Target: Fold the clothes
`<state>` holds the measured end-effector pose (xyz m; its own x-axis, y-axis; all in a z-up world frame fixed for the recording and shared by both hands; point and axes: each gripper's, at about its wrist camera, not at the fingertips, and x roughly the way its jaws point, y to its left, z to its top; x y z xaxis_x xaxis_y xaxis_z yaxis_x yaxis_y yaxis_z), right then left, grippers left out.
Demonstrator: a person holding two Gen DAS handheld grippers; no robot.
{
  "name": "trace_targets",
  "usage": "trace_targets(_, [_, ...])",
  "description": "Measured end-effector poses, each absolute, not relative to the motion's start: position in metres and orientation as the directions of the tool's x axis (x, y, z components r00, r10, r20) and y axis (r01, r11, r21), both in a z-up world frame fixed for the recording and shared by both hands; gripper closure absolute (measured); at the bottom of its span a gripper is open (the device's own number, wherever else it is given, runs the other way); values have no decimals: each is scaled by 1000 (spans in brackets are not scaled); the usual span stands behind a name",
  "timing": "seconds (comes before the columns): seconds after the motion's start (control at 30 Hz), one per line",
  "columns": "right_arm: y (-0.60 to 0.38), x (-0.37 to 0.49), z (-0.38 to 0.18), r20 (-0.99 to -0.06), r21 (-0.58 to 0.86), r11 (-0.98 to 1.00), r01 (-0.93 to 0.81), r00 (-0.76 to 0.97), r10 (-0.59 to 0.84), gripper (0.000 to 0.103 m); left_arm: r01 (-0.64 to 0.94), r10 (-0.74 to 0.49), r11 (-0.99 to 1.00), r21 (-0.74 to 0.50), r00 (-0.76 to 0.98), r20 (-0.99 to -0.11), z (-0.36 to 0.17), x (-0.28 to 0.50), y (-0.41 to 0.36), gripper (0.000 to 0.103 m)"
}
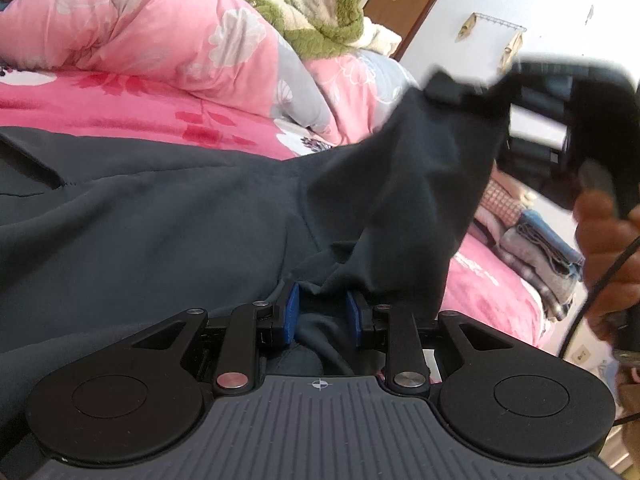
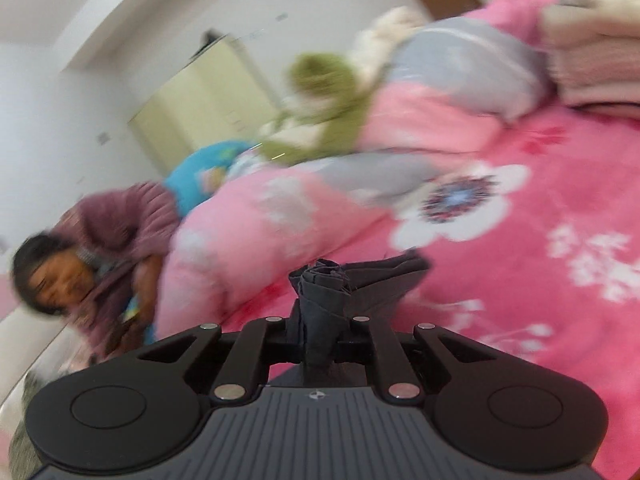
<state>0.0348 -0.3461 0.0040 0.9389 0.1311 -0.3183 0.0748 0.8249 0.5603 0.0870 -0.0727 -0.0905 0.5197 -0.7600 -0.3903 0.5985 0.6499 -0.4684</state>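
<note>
A dark grey garment (image 1: 160, 208) lies spread over the pink flowered bed (image 1: 120, 100). My left gripper (image 1: 322, 312) has its blue pads either side of a fold of this cloth, with a gap between them. My right gripper (image 2: 320, 320) is shut on a bunched edge of the same garment (image 2: 324, 292) and holds it lifted above the bed. In the left wrist view the right gripper (image 1: 460, 92) shows at upper right, pulling a corner of the cloth up; a hand (image 1: 608, 248) holds its handle.
A rolled pink and grey quilt (image 1: 160, 32) and a green plush blanket (image 1: 312, 20) lie at the back of the bed. A stack of folded clothes (image 1: 532, 248) sits at the right. A person in a purple sweater (image 2: 100, 248) is at the bed's left side.
</note>
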Motion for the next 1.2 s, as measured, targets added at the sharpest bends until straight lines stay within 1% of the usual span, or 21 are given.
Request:
trace_targets(0.13, [-305,42,19,-322,508,860,-39,918,232,92,587,-759,650,-483,531,-376,-89,84,-65,77])
trace_targets(0.3, [-261,39,33,-328,435,889,-145,894,307,92,562,-748,660,-499,555,-364,-83,77,-47,77])
trace_targets(0.5, [-228,34,38,-336,406,885,-229,863,378,92,550,-745,655,-518,586,-320,-73,61,-18,76])
trace_targets(0.67, [-202,31,35,-346,390,875,-287,835,428,92,520,-706,679,-518,656,-266,-54,27,38,74])
trace_targets(0.8, [-175,31,30,-360,357,871,-337,811,462,92,454,-613,739,-497,760,-216,-39,-2,95,70])
trace_targets(0.93, [-152,30,22,-372,334,864,-376,790,488,92,293,-461,812,-504,853,-246,-46,-15,143,69])
trace_targets(1.07, [-127,26,16,-383,291,859,-422,771,508,92,216,-404,840,-498,862,-308,-63,-13,156,69])
trace_targets(1.2, [-101,17,11,-407,229,848,-477,745,529,92,186,-386,842,-506,864,-325,-69,-14,161,69])
